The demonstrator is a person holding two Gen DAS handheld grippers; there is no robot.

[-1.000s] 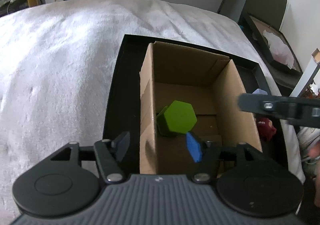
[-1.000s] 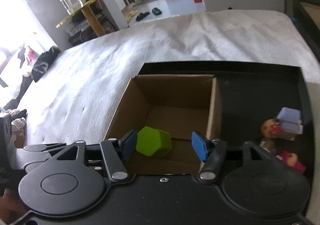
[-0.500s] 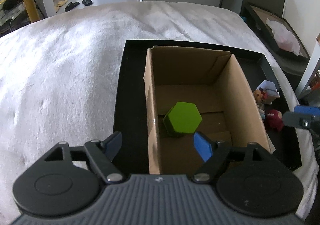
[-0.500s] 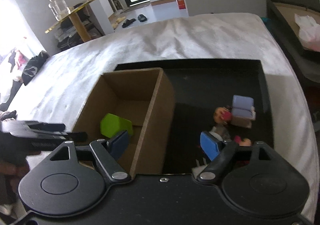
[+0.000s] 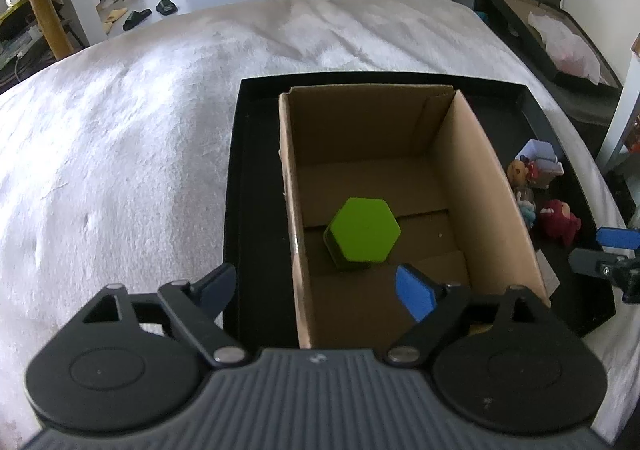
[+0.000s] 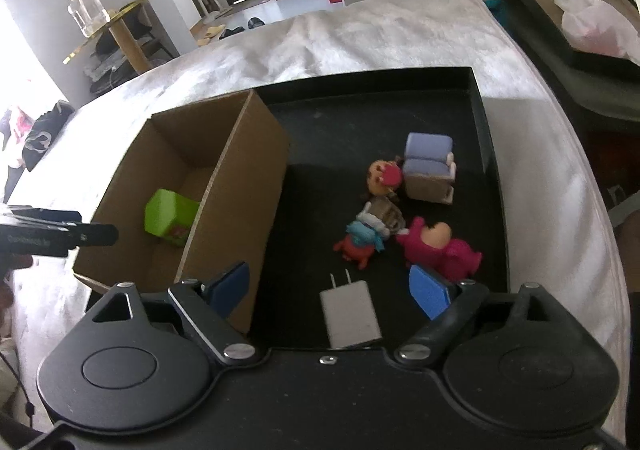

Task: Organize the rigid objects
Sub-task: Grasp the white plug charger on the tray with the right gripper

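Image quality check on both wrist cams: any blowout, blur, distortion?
Left wrist: sharp, strong fisheye bowing, green hexagon block evenly lit inside the cardboard box. Right wrist: window light blown out at left edge, black tray glossy with faint glare, toys sharp.

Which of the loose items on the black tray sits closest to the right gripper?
The white plug adapter, lying flat between the right gripper fingers; the figurines and toy armchair sit farther back.

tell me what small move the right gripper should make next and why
Probably lower the right gripper, jaws open and empty, onto the white charger and close on it. It lies flat on the black tray between the fingers, nearest of the loose items, while only the green block sits in the cardboard box. The left gripper is open over the box.
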